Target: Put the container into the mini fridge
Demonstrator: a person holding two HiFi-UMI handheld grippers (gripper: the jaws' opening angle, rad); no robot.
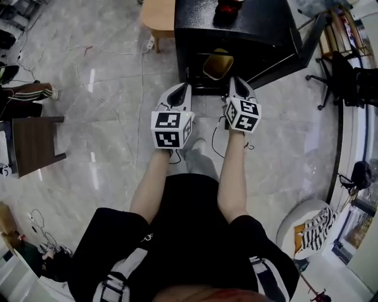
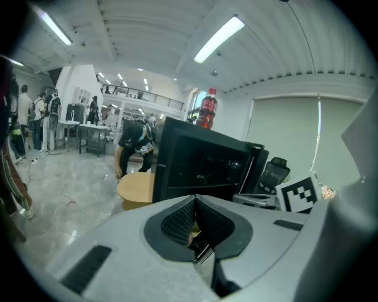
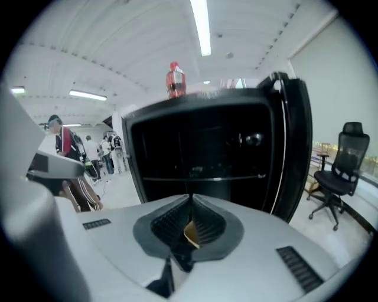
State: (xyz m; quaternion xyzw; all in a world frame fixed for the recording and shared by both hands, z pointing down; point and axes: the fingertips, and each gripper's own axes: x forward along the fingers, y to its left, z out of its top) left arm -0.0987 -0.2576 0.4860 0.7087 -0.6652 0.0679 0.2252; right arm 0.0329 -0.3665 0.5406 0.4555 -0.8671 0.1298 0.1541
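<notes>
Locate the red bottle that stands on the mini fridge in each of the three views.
Head view: the red bottle is at the top edge, right of centre, seen from above.
Left gripper view: upper centre, upright.
Right gripper view: upper part, just left of centre, upright.
Shared landmark: the black mini fridge directly under it, its door open.
</notes>
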